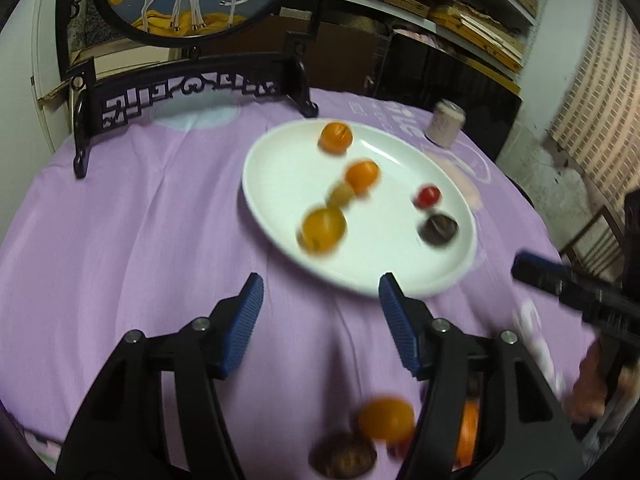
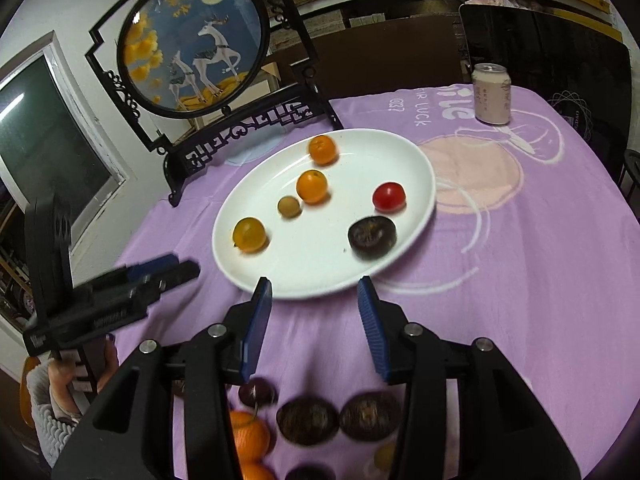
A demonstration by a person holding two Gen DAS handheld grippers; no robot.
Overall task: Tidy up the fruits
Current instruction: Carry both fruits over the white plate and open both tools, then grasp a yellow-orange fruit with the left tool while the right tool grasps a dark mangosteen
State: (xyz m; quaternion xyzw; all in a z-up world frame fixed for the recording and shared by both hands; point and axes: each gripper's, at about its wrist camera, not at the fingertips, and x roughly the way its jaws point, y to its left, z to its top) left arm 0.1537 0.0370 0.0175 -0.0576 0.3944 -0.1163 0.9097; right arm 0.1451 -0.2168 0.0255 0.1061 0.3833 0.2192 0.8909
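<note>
A white oval plate [image 2: 416,172] on the purple cloth holds two oranges [image 2: 312,186], a yellow fruit [image 2: 249,234], a small tan fruit [image 2: 289,206], a red tomato [image 2: 388,196] and a dark fruit [image 2: 372,237]. The plate also shows in the left wrist view [image 1: 280,168]. My left gripper [image 1: 320,292] is open and empty, near the plate's front edge. My right gripper [image 2: 314,288] is open and empty at the plate's near rim. Loose fruit lies below the grippers: an orange [image 1: 386,418], dark fruits [image 2: 308,420] and oranges [image 2: 248,436].
A black carved stand with a round deer picture [image 2: 192,40] stands behind the plate. A pink drink can [image 2: 491,94] stands at the far right of the table. The left gripper shows at left in the right wrist view [image 2: 160,272]. Shelves are behind.
</note>
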